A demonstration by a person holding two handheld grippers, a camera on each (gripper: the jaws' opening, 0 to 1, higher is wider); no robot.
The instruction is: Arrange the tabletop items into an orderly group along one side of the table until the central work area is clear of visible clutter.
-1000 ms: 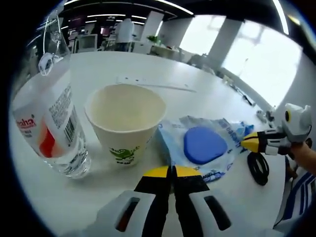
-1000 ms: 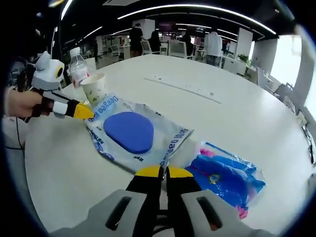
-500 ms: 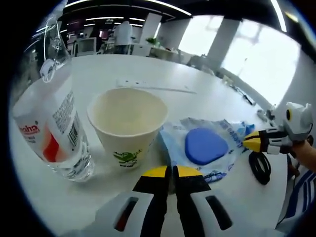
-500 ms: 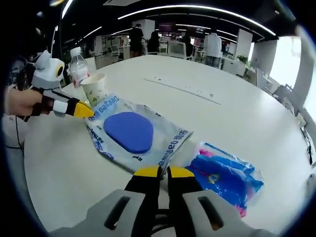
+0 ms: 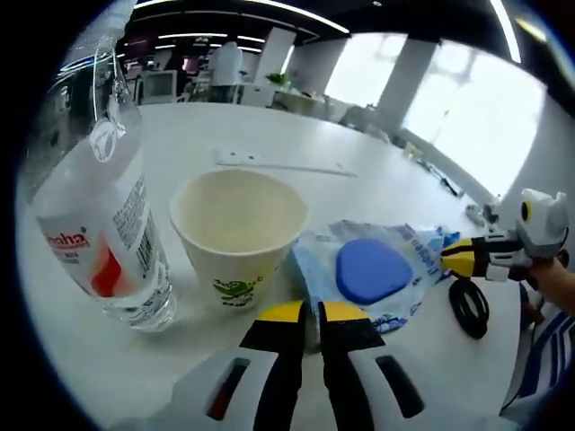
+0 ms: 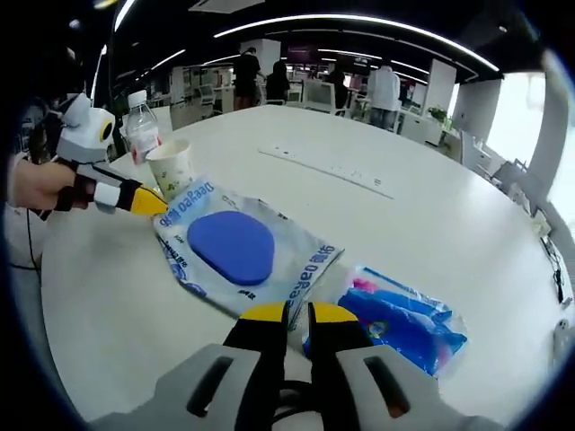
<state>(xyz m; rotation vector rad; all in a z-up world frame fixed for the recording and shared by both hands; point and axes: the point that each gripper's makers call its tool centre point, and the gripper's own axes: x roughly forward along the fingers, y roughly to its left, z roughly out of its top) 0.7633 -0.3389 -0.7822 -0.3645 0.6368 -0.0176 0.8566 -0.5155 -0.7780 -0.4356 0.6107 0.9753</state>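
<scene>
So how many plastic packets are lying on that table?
2. One clear packet holding a blue pad lies beside the paper cup. A second, bright blue packet lies just past it, nearer the right gripper. Others could be out of view.

Behind your table there's an open office: people (image 6: 384, 88) standing among desks and chairs at the far end, long ceiling lights (image 6: 359, 18) running overhead. A white pillar (image 6: 551, 139) rises off to one side, and in your left gripper view bright windows (image 5: 458, 99) glare past a monitor (image 5: 158, 79) on a far desk.
</scene>
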